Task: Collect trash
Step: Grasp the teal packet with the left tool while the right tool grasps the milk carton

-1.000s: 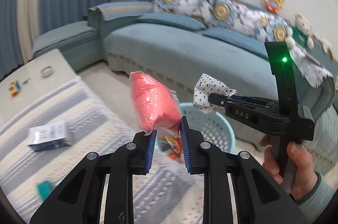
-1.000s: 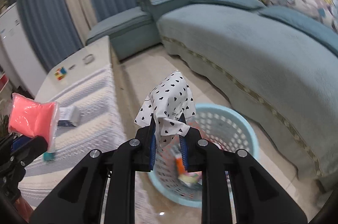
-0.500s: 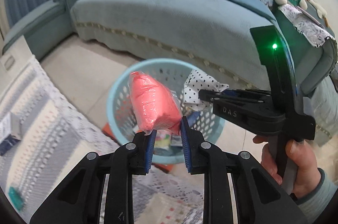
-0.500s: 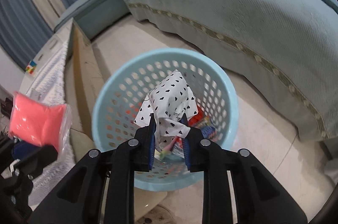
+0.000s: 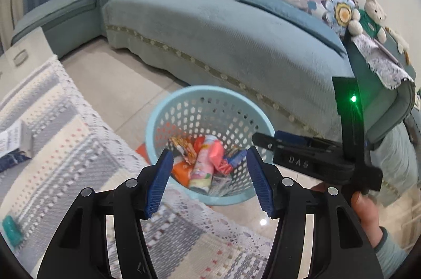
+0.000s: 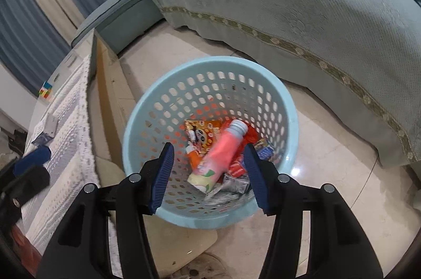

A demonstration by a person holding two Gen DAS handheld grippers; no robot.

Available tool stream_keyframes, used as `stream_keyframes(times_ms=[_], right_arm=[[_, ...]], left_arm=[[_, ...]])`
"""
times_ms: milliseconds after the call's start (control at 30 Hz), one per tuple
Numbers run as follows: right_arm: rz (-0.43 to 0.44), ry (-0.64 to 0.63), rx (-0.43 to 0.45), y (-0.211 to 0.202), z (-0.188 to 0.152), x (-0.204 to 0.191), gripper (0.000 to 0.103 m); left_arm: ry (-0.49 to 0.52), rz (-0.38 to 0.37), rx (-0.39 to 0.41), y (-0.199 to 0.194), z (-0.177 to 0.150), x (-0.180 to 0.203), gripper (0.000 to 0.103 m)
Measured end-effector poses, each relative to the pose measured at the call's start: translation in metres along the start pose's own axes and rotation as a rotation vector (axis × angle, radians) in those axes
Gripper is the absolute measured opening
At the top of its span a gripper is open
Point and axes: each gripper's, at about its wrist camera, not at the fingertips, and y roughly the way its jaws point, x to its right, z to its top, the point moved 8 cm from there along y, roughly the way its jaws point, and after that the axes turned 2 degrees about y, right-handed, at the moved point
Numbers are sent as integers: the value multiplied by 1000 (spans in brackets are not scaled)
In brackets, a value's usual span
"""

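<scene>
With both claws spread wide and holding nothing, the trash lies in the basket, a pale blue perforated tub standing on the tiled floor between the sofa and the cloth-covered table.

Left gripper: jaws wide apart, empty, positioned above the table edge and the near rim of the basket. Right gripper: jaws wide apart, empty, positioned directly over the basket opening.

Basket contents: a pink bottle lying on its side on top of an orange snack wrapper and other wrappers. The pile sits well below the rim.

Remaining items on the table: a small box near the left edge of the left wrist view, and a teal object at the near corner. Whether either counts as trash cannot be determined.

Probable faults from this position:

- Collision. The two grippers are close together over the basket; swinging either one back toward the table could strike the other.
- Tipping. The basket looks light and stands free on smooth tile; a gripper brought low could catch the rim and overturn it, spilling the contents.
- Snagging. The tablecloth has a lace edge; a low pass could hook a fingertip and drag the cloth, with the items on it.
</scene>
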Motion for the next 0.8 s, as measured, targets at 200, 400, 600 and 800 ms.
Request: stream_keyframes(times_ms=[200,400,600,800], right_arm=[[60,-88,41,-23,8,-54,51],[128,-177,91,-47,14,-118,51],[182,-272,123,-58,11,-178,56],[203,-390,129,-49,-3,-239,71]], left_arm=[[-42,32,80,-51,5,-14,56],[-130,87,173,-107,-2,-50,56],[-244,182,254,-162,-21,-102,56],[-355,457,215,-190,-67,-182,74]])
